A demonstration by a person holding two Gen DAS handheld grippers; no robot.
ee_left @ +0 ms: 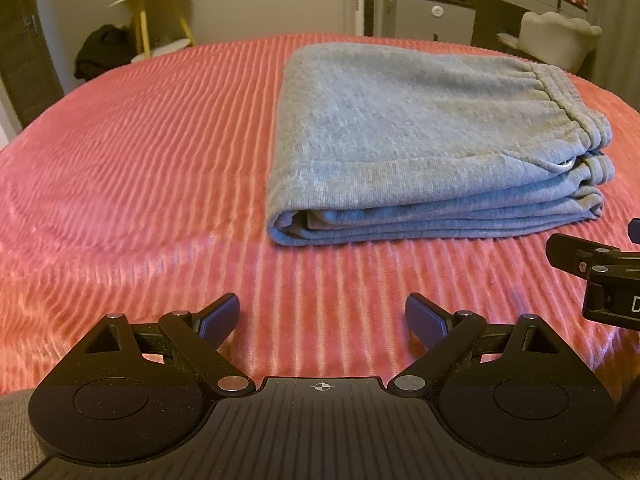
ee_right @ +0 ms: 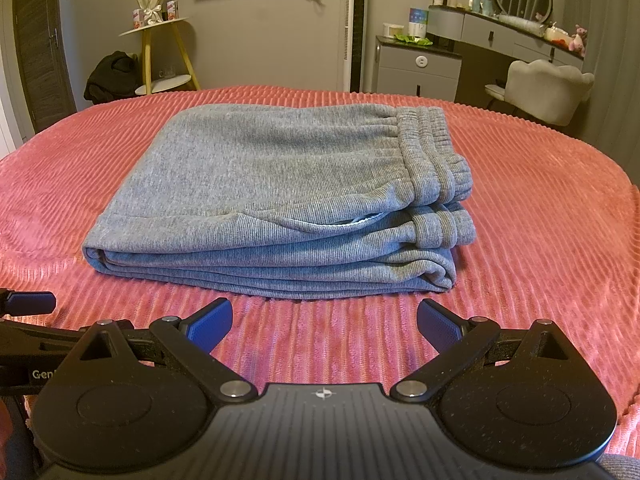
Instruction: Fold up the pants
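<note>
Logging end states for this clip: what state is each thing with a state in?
Grey ribbed sweatpants: folded into a layered stack, waistband on top at right, lying on the pink ribbed bedspread.
Left gripper: open, empty, short of the pants.
Right gripper: open, empty, short of the pants.

A strip of bare pink bedspread [ee_right: 320,344] lies between the spread fingers of the right gripper [ee_right: 325,322] and the near edge of the folded grey pants [ee_right: 276,188], the only obstacle. Left of the pants, open bedspread stretches before the left gripper [ee_left: 322,316], its fingers parted too.
</note>
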